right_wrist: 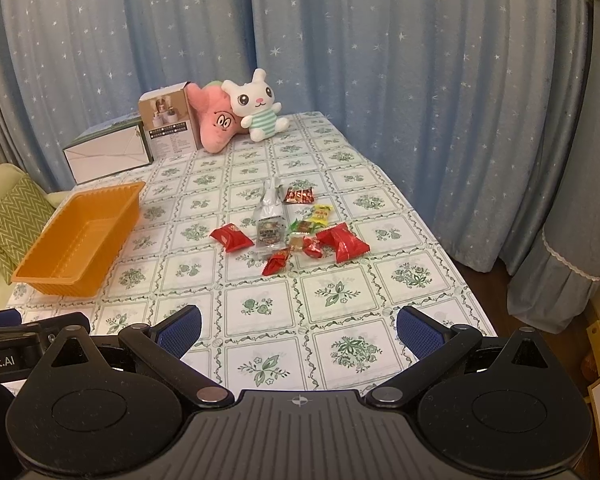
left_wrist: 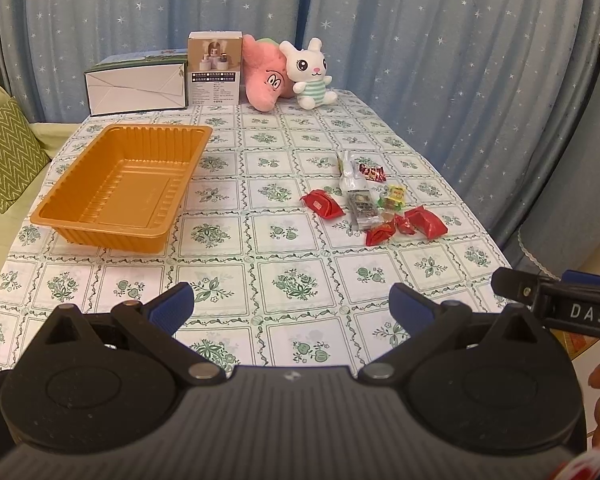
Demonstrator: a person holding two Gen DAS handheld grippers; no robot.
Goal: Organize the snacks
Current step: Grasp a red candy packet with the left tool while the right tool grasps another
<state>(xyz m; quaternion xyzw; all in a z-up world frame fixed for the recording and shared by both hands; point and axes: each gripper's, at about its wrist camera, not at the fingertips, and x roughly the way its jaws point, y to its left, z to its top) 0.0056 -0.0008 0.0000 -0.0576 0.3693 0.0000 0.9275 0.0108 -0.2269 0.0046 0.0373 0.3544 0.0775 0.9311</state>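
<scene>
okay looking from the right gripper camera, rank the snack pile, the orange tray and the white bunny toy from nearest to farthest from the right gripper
1. Snack pile: mid-table, straight ahead of the open right gripper.
2. Orange tray: off to the left, empty. Its near corner sits about as close as the snacks, so these two are hard to separate.
3. White bunny toy: far end of the table, beside the pink plush.

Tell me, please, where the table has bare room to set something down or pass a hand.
Bare cloth runs between the orange tray and the snack pile, and across the near strip in front of both open grippers, left and right. It is crowded at the far edge: boxes and plush toys.
</scene>
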